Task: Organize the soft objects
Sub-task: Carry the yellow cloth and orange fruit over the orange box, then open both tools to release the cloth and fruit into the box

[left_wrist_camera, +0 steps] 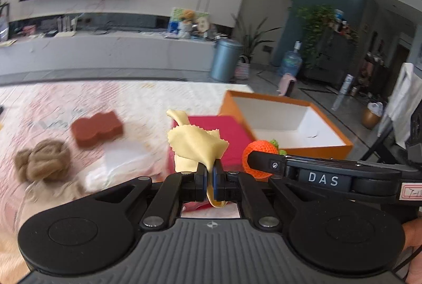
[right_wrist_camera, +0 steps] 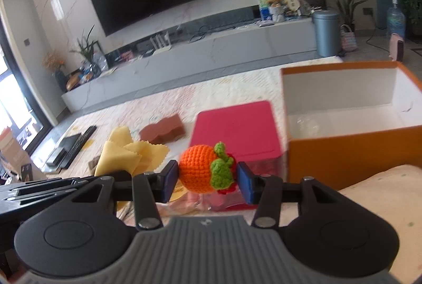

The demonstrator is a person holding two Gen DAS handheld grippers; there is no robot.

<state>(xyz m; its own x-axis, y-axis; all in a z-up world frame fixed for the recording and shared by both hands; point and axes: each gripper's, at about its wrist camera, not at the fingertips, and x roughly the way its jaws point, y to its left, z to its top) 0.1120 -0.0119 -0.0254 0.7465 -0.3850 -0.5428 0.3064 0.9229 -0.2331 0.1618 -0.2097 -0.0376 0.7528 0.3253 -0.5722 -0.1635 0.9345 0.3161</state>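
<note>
Living-room bed: orange box at 2 o'clock empty; left gripper fingers pinch yellow cloth, right gripper fingers clamp crochet orange; sponge, wool ball left.

One yellow cloth with pinked edges. One crocheted orange fruit with green leaves. One brown sponge, wavy-sided. One clump of tan wool. One flat pink box. One open orange box, white inside. One white crumpled piece, too blurred to name.
</note>
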